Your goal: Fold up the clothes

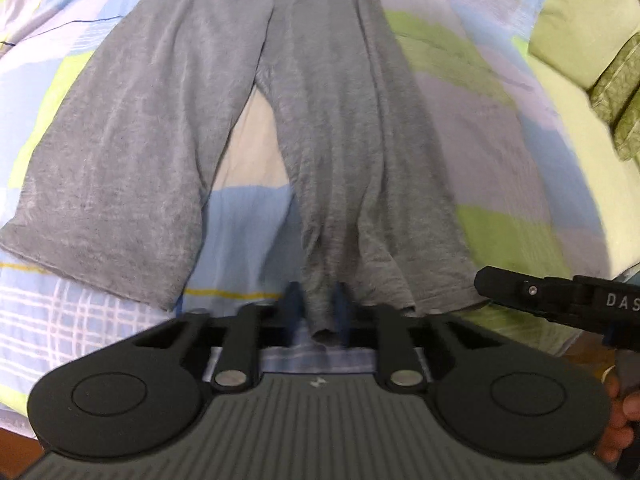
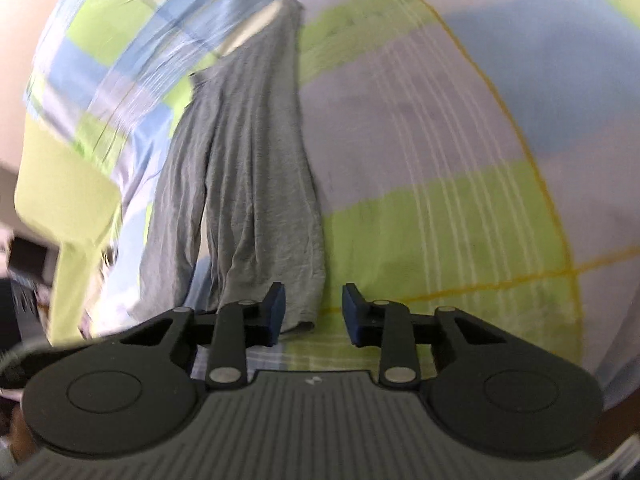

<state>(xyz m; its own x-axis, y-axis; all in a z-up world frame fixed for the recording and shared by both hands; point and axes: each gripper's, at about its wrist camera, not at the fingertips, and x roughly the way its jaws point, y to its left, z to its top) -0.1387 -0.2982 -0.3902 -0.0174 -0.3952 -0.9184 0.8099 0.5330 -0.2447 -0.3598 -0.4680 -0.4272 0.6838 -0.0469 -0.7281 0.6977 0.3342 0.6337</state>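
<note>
left wrist view: grey trousers (image 1: 248, 128) run lengthwise from waist at top centre to hems at the bottom; left gripper (image 1: 318, 308) pinched on one leg's hem | right wrist view: trouser leg's hem corner at lower centre, between the spread pads of right gripper (image 2: 314, 314), unclamped; checked bedsheet (image 2: 440, 160) beneath.

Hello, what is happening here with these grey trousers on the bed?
A person with a handheld gripper in each hand is starting to fold soft grey trousers spread flat on a checked blue, green and lilac bedsheet. The left gripper has pinched the hem of one trouser leg. The right gripper is open at the hem's outer corner, with fabric between its fingers but not clamped.
</note>
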